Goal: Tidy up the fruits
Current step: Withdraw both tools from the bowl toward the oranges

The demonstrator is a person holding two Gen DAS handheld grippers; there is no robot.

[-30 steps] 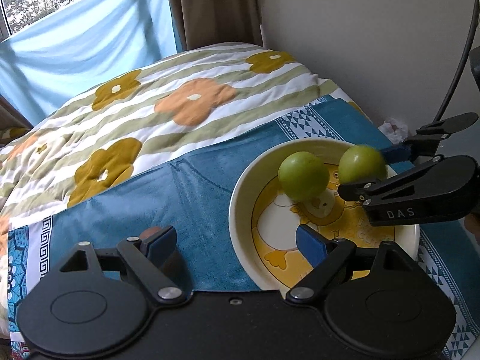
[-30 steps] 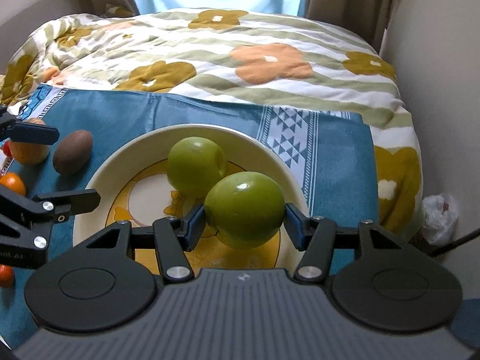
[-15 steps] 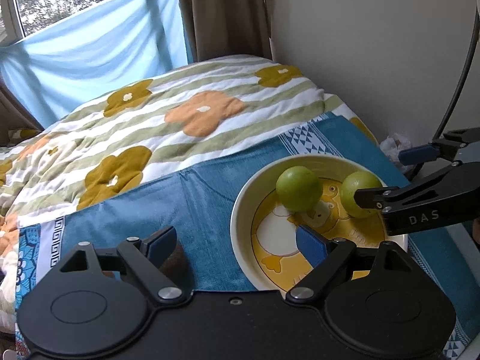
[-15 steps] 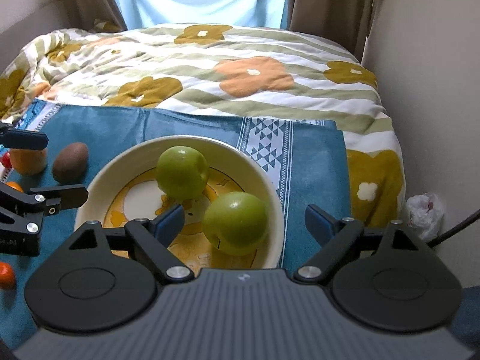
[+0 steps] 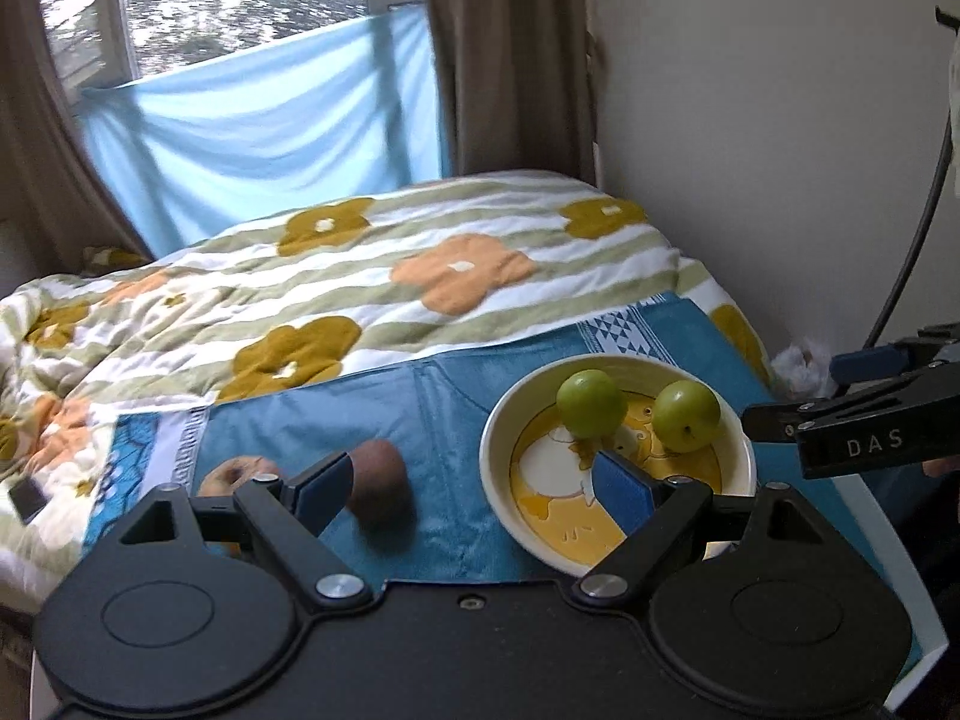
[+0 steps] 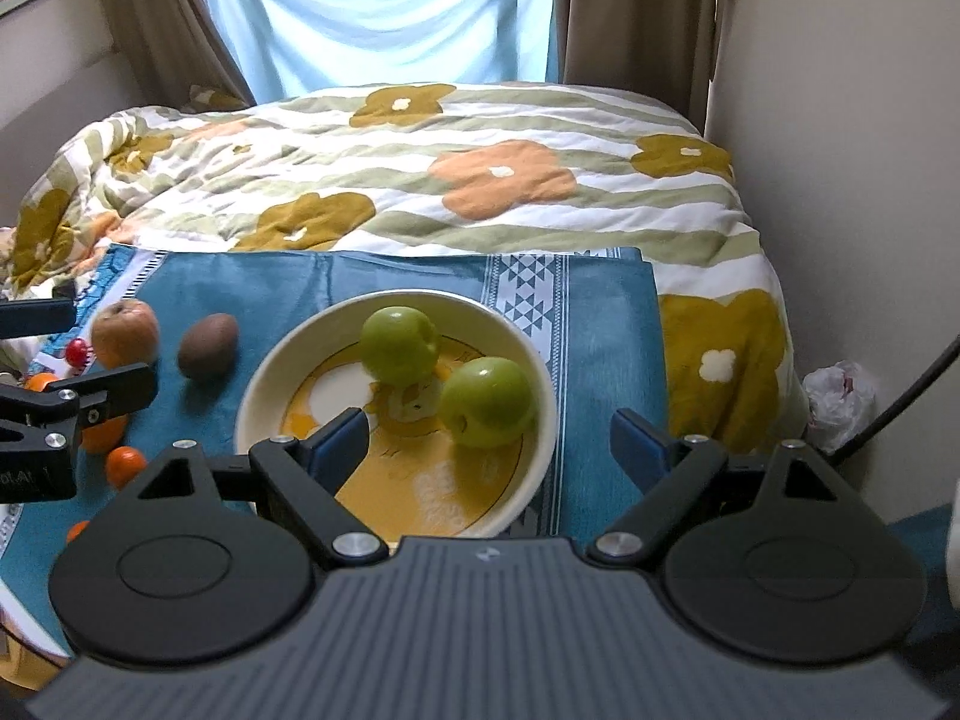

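Two green apples point(image 6: 399, 344) point(image 6: 489, 402) lie in a cream bowl point(image 6: 540, 438) with a yellow duck picture on a blue cloth. My right gripper point(image 6: 486, 444) is open and empty, pulled back above the bowl's near side. My left gripper point(image 5: 474, 486) is open and empty, above the cloth between a brown kiwi point(image 5: 377, 477) and the bowl point(image 5: 498, 480). The kiwi point(image 6: 207, 345), a reddish apple point(image 6: 125, 333) and small oranges point(image 6: 125, 465) lie on the cloth left of the bowl. The green apples also show in the left wrist view point(image 5: 589, 403) point(image 5: 686, 416).
The blue cloth point(image 6: 600, 324) lies on a floral striped quilt point(image 6: 480, 180). A wall point(image 6: 852, 150) stands close on the right, with a crumpled white bag point(image 6: 840, 396) and a black cable point(image 6: 900, 408) beside it. Curtains and a window are at the back.
My right gripper opened and let go of the second green apple into the bowl, then drew back. My left gripper drew back and up, so the kiwi came into its view.
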